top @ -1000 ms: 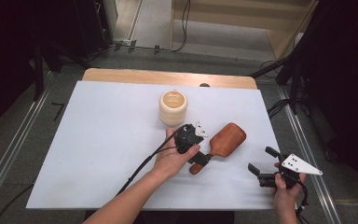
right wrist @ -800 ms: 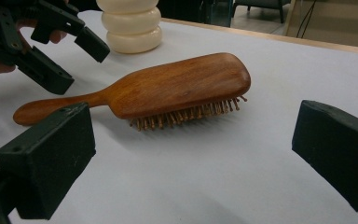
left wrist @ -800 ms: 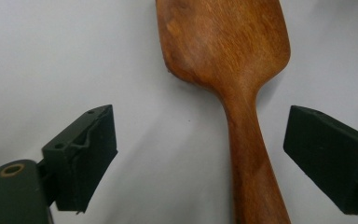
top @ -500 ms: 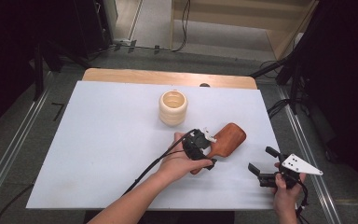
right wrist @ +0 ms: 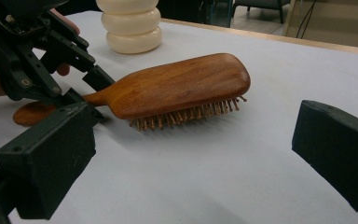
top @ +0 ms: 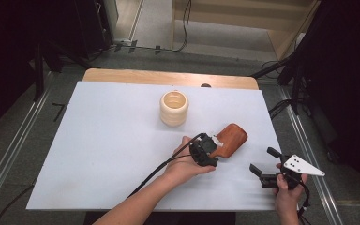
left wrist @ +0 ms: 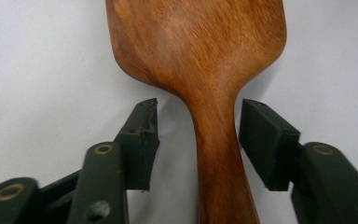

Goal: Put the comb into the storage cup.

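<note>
The tabletop (top: 98,140) is covered by a smooth white sheet, and the hairbrush (top: 229,138) lies bristles-down at centre right of the high view – not yet lifted. Its neck sits between the left gripper (left wrist: 198,133) jaws, which have just been closing, a gap remaining each side. The right gripper (top: 266,165) jaws are spread, empty. A ribbed cream cup (top: 174,108) is seen above – polished reddish wood, rounded paddle

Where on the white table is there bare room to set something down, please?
The whole left half of the table, left of the cream holder, is free. It is crowded at right, around the wooden hairbrush, where the left claw and right claw sit.
</note>
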